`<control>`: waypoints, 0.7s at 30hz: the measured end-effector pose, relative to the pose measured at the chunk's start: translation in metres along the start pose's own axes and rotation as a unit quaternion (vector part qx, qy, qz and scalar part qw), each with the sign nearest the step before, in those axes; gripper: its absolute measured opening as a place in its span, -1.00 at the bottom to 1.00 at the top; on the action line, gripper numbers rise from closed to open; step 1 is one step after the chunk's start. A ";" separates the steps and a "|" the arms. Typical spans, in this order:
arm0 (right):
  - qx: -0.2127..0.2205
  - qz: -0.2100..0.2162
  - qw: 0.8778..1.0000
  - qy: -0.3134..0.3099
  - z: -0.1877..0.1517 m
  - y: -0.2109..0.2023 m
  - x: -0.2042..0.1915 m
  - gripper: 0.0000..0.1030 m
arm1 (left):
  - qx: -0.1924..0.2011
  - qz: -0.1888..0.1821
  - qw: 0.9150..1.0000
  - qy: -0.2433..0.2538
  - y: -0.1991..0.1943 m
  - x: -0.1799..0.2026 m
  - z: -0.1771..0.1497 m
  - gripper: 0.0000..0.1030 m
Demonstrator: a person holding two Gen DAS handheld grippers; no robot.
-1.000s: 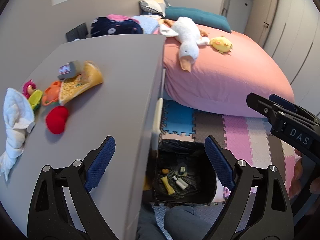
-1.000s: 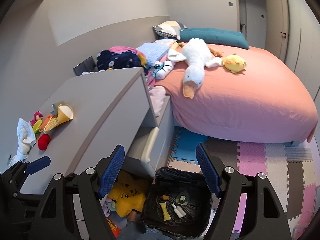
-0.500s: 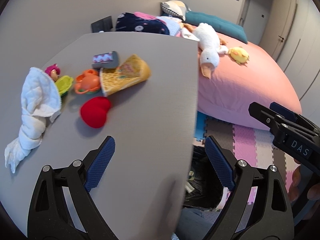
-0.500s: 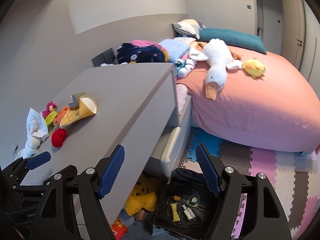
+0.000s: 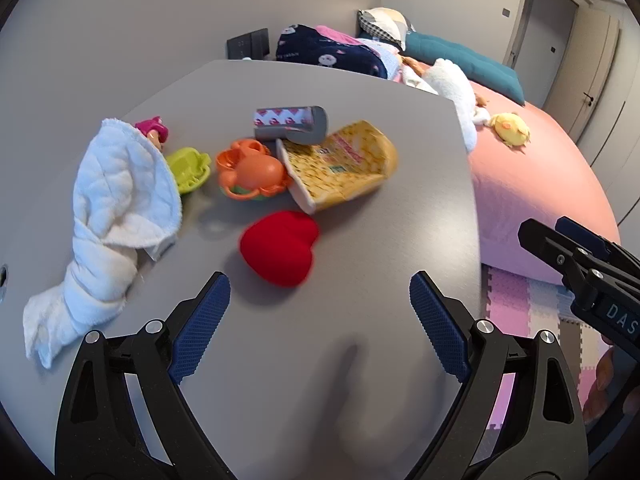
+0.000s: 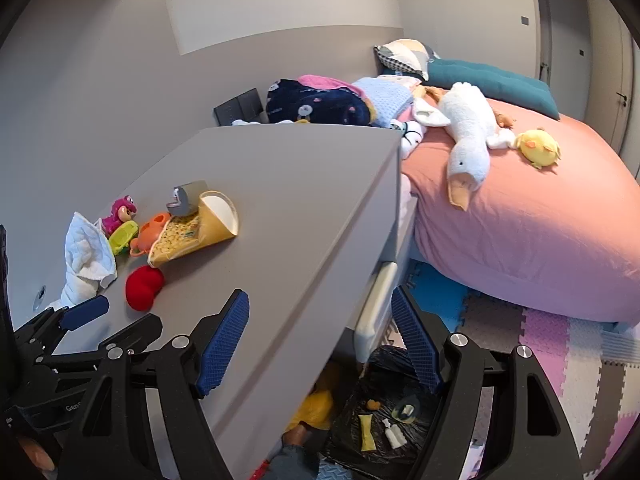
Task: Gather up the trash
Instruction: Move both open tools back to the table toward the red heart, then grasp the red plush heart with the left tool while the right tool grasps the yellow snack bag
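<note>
On the grey dresser top [image 5: 320, 380] lie a crumpled yellow snack bag [image 5: 340, 164] and a grey wrapper with a heart pattern [image 5: 292, 124], touching each other. My left gripper [image 5: 319, 280] hovers open and empty just short of a red heart plush [image 5: 280, 252] in front of them. My right gripper [image 6: 320, 296] is also open and empty, above the dresser's front edge. Below it on the floor sits a black trash bag [image 6: 424, 452] holding several scraps. The right wrist view also shows the snack bag [image 6: 192, 232] and wrapper [image 6: 184, 200].
An orange toy [image 5: 250, 170], a green toy [image 5: 188, 168], a pink doll [image 5: 152, 130] and a white towel [image 5: 116, 208] lie left of the trash. A pink bed [image 6: 540, 220] with plush toys stands to the right. Foam mats [image 6: 580, 360] cover the floor.
Both grippers have shifted left over the dresser. In the left wrist view the pile of items came closer and to the centre, and the trash bag left that view.
</note>
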State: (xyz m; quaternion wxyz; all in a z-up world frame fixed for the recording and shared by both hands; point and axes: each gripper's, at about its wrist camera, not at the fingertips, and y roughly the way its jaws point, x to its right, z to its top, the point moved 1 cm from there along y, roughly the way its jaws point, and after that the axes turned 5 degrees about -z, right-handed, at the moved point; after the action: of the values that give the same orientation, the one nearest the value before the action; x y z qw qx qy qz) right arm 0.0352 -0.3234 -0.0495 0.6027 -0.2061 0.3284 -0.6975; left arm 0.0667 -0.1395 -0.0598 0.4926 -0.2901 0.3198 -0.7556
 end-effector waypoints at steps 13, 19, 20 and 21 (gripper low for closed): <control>0.001 0.014 1.000 -0.015 0.019 0.022 -0.031 0.44 | -0.007 0.021 1.000 0.007 0.025 -0.021 0.014 0.36; 0.005 0.019 0.999 -0.029 0.029 0.031 -0.048 0.44 | -0.009 0.015 1.000 0.007 0.032 -0.027 0.018 -0.10; 0.005 0.019 0.999 -0.031 0.030 0.032 -0.051 0.44 | -0.010 0.012 1.000 0.007 0.033 -0.028 0.018 -0.10; 0.006 0.020 0.999 -0.034 0.032 0.034 -0.054 0.44 | -0.009 0.011 1.000 0.004 0.034 -0.029 0.019 -0.10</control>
State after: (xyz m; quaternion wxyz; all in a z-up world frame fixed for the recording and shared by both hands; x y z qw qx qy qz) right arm 0.0913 -0.2794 -0.0458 0.6283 -0.2202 0.3075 -0.6799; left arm 0.1103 -0.1265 -0.0773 0.4970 -0.2883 0.3313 -0.7484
